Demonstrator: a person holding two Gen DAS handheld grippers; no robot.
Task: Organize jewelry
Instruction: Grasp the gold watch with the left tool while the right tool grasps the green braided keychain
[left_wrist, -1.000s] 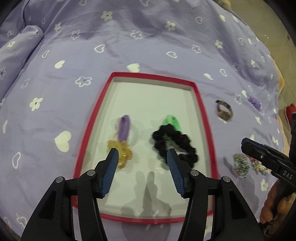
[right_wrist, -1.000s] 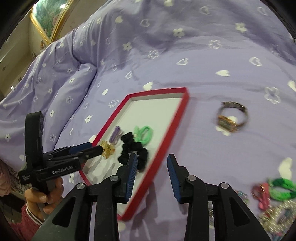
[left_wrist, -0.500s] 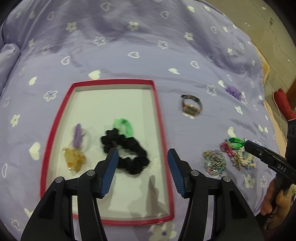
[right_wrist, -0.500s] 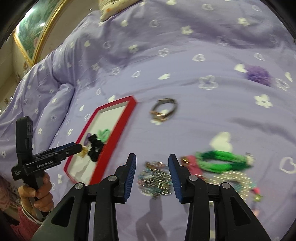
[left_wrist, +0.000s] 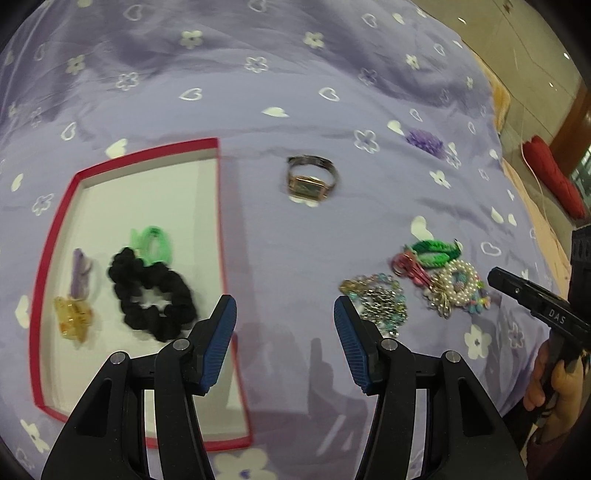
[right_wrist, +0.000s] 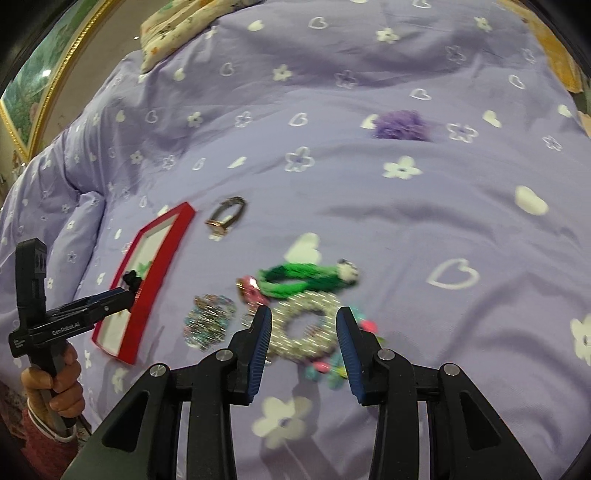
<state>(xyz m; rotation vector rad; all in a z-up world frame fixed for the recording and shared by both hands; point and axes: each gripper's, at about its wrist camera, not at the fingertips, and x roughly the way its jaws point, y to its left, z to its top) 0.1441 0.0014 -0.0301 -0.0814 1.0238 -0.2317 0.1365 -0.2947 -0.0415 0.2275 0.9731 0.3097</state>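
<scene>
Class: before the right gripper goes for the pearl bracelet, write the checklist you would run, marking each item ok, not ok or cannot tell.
1. Right gripper jaws open, holding nothing: ok.
2. White pearl bead bracelet lies between those jaws: ok.
3. Bracelet free of the green braided band and pink clip: cannot tell, they crowd it.
4. Red-rimmed white tray has bare floor left: ok.
5. Left gripper open, clear of the pile: ok.

A lilac bedspread (right_wrist: 369, 206) (printed with white hearts and flowers) covers the bed, a floral pillow (right_wrist: 177, 26) beyond it, a gilt-framed picture (right_wrist: 40, 77) alongside.
</scene>
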